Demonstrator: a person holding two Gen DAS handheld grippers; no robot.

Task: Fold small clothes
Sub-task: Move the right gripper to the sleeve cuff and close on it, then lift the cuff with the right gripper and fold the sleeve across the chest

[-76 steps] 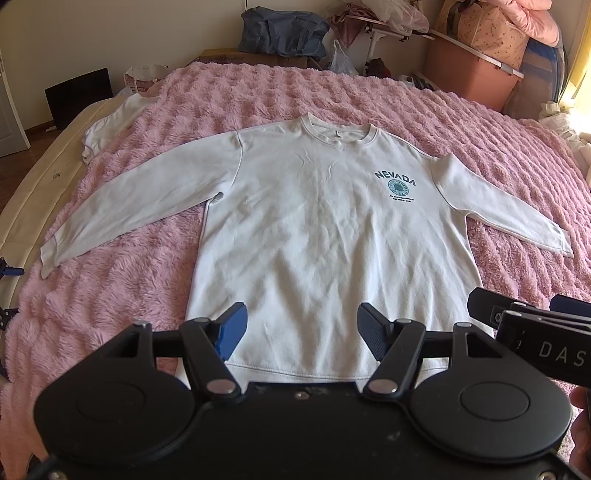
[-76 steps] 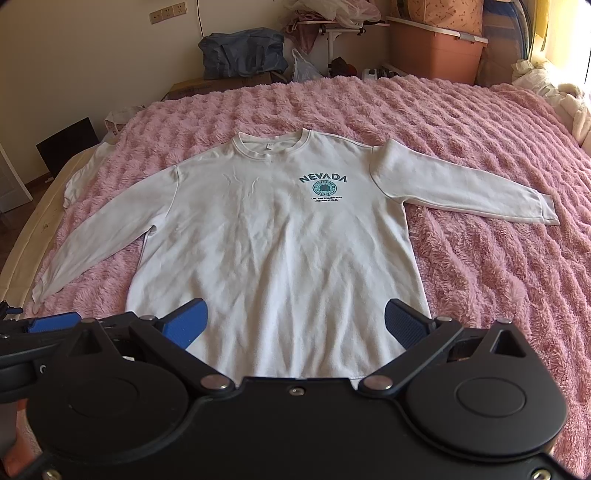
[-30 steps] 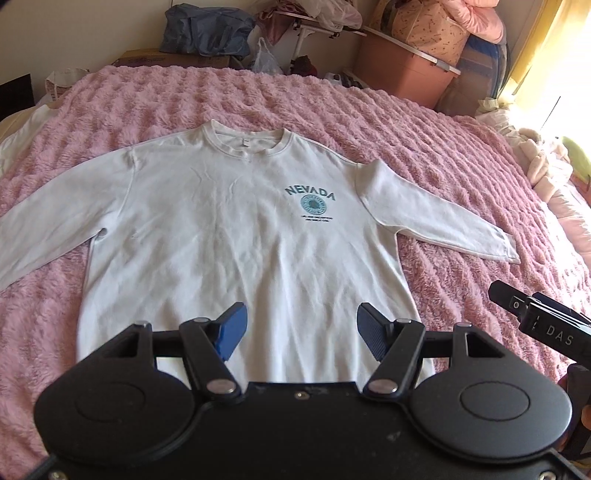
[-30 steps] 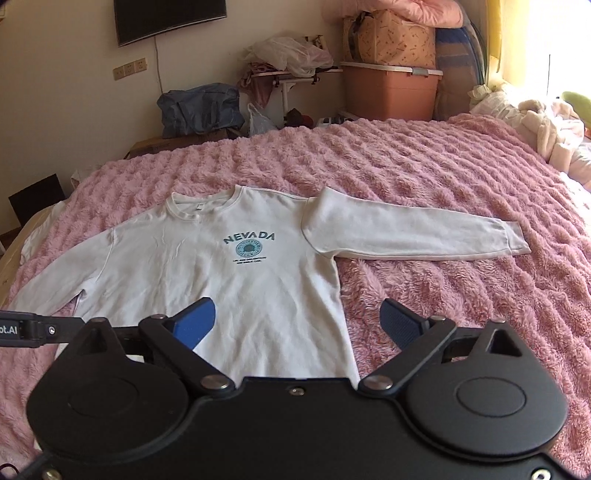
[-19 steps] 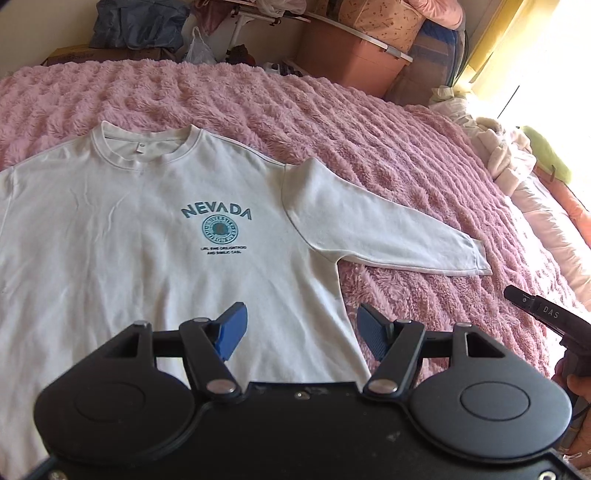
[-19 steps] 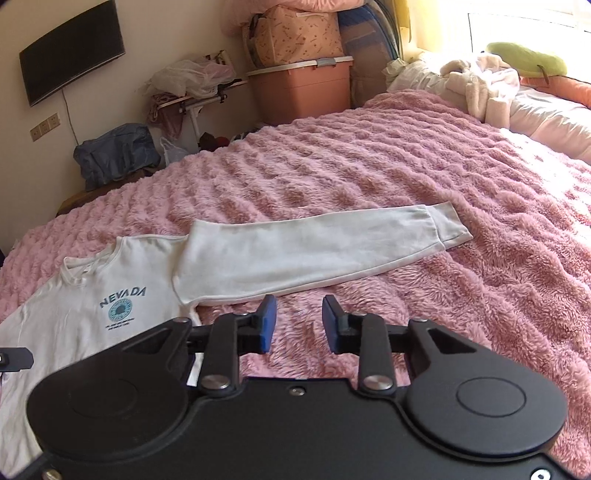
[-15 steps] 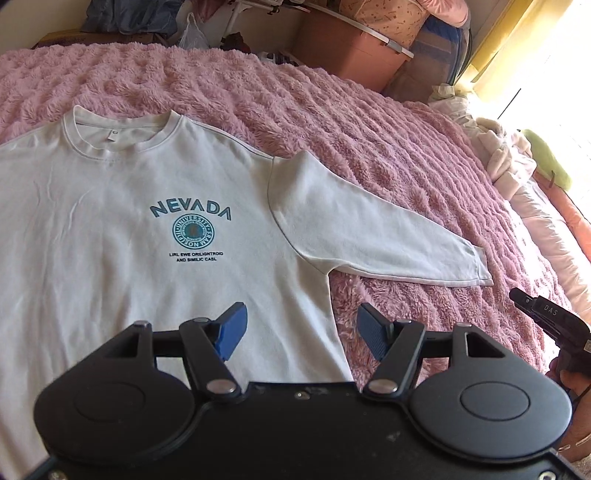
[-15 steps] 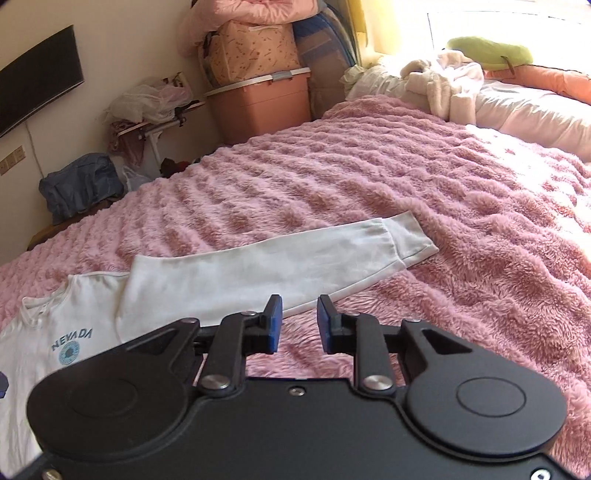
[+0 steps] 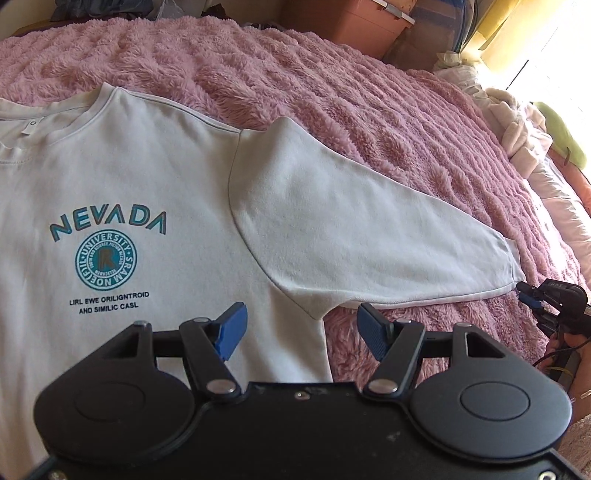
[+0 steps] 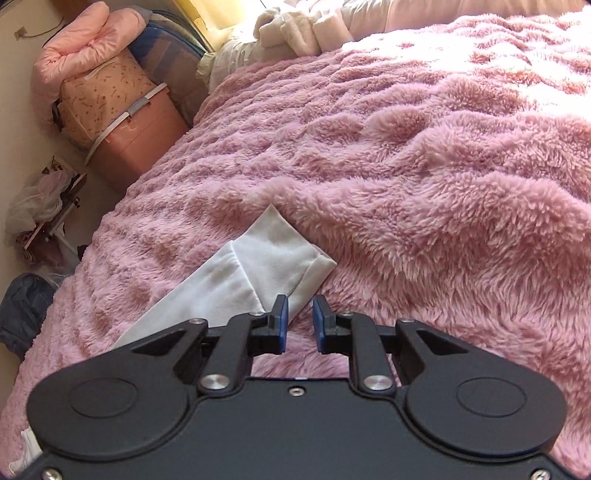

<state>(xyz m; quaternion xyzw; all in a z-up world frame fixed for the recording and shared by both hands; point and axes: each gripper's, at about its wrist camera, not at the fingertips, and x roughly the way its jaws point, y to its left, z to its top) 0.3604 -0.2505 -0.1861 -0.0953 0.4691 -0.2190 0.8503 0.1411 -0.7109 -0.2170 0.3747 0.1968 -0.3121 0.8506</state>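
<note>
A white "NEVADA" sweatshirt (image 9: 147, 184) lies flat, front up, on the pink fleece blanket (image 9: 332, 92). Its right sleeve (image 9: 351, 229) stretches out to the right. My left gripper (image 9: 300, 317) hovers open over the underarm seam, with nothing between its fingers. In the left wrist view my right gripper (image 9: 526, 293) sits at the sleeve's end. In the right wrist view the cuff (image 10: 284, 251) lies just ahead of the right gripper (image 10: 300, 310). Its jaws are closing to a narrow gap. The cuff's near corner is beside the left pad, and only blanket shows between the pads.
A pink storage box (image 10: 140, 122) with a wrapped bundle on top stands beside the bed. White and pink bedding (image 10: 295, 26) is piled at the far end. A dark blue bag (image 10: 22, 306) lies on the floor. A hand (image 9: 583, 354) holds the right gripper.
Both grippers moved right and lower, from the sweatshirt's hem to its right sleeve. The right gripper rolled, came up to the cuff, and its jaws narrowed from wide open to a small gap.
</note>
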